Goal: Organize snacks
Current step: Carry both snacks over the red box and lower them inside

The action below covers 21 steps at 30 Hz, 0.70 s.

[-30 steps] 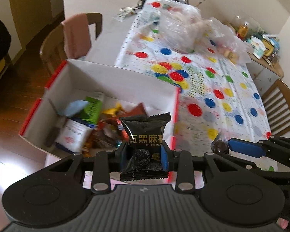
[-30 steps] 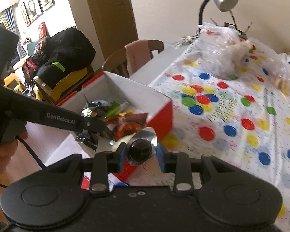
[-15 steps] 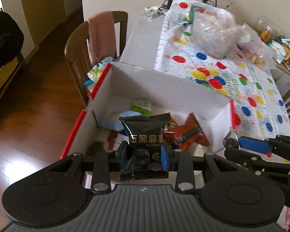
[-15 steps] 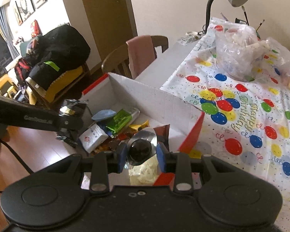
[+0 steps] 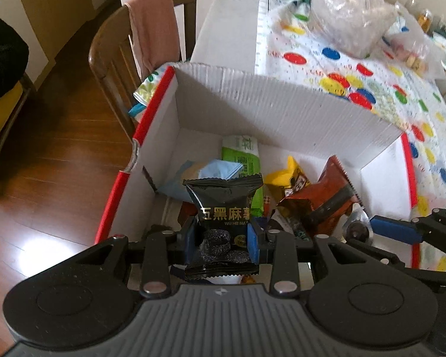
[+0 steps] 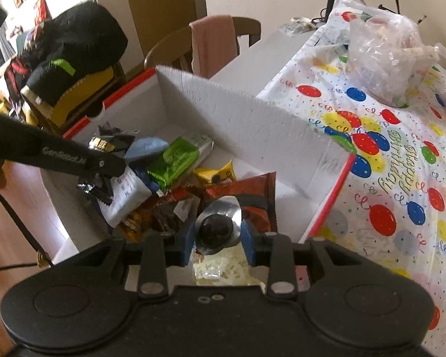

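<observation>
A: Left hand-held gripper (image 5: pixel 222 244): state?
B: Clenched on a black snack packet (image 5: pixel 223 208) with gold lettering. Blue pads press both sides; packet stands upright, over the open white box (image 5: pixel 282 110).

A: Right hand-held gripper (image 6: pixel 217 239)?
B: Grasping a dark round sweet in clear and silver wrap (image 6: pixel 218 226), pinched between its blue pads. It is also above the box, near the red-edged corner.

A: Box contents?
B: Loose snacks on the floor of the box: green bar packet (image 6: pixel 175 160), pale blue packet (image 5: pixel 211 172), yellow packet (image 5: pixel 288 175), red-brown foil bag (image 5: pixel 321 199), a white packet (image 6: pixel 128 193). Several overlap.

A: Surroundings?
B: Box sits at the counter edge, beside a balloon-print tablecloth (image 6: pixel 401 160). Clear plastic bag (image 6: pixel 383 47) lies farther back on the cloth. Wooden chair (image 5: pixel 116 59) with pink cloth (image 5: pixel 154 26) over its back stands beyond the box.
</observation>
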Each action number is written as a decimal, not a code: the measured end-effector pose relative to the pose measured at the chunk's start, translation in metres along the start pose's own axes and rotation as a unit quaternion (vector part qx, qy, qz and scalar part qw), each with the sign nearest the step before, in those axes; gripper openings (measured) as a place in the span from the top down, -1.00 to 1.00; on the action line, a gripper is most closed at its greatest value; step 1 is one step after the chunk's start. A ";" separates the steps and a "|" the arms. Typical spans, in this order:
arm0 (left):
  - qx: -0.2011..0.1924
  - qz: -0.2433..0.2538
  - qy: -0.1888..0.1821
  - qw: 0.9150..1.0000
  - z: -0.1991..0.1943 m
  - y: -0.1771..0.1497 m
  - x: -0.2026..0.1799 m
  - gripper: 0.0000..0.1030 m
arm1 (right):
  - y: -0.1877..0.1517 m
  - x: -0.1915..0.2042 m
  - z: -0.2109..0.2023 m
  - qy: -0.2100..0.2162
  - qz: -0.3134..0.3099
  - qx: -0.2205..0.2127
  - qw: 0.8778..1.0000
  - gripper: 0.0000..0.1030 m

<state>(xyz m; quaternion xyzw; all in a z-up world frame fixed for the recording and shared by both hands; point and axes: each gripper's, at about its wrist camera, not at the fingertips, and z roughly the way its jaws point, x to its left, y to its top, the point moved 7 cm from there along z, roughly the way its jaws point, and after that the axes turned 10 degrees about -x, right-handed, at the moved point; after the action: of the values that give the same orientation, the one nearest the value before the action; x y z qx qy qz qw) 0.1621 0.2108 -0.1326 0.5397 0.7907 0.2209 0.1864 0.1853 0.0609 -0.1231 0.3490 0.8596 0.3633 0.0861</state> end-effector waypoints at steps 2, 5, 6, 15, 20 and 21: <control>0.007 -0.002 -0.001 1.000 0.006 -0.002 0.000 0.35 | -0.003 0.001 0.005 -0.007 -0.004 0.010 1.000 0.38; 0.013 0.002 -0.002 1.000 0.010 -0.005 -0.001 0.35 | -0.007 0.001 0.012 -0.013 -0.008 0.021 1.000 0.38; 0.014 0.003 -0.002 1.000 0.011 -0.006 -0.002 0.35 | -0.008 0.001 0.013 -0.015 -0.008 0.024 1.000 0.37; 0.010 0.011 -0.001 1.000 0.013 -0.011 -0.004 0.33 | -0.013 0.000 0.020 -0.027 -0.011 0.036 0.999 0.34; 0.001 0.013 -0.001 1.000 0.008 -0.012 -0.005 0.25 | -0.013 -0.001 0.017 -0.019 0.000 0.031 0.999 0.27; -0.002 0.012 -0.003 1.000 0.007 -0.011 -0.005 0.18 | -0.012 -0.001 0.015 -0.017 0.002 0.029 0.999 0.24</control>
<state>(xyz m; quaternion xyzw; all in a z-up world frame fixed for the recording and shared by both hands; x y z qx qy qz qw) 0.1586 0.2039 -0.1443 0.5494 0.7833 0.2229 0.1868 0.1857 0.0624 -0.1424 0.3589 0.8674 0.3327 0.0900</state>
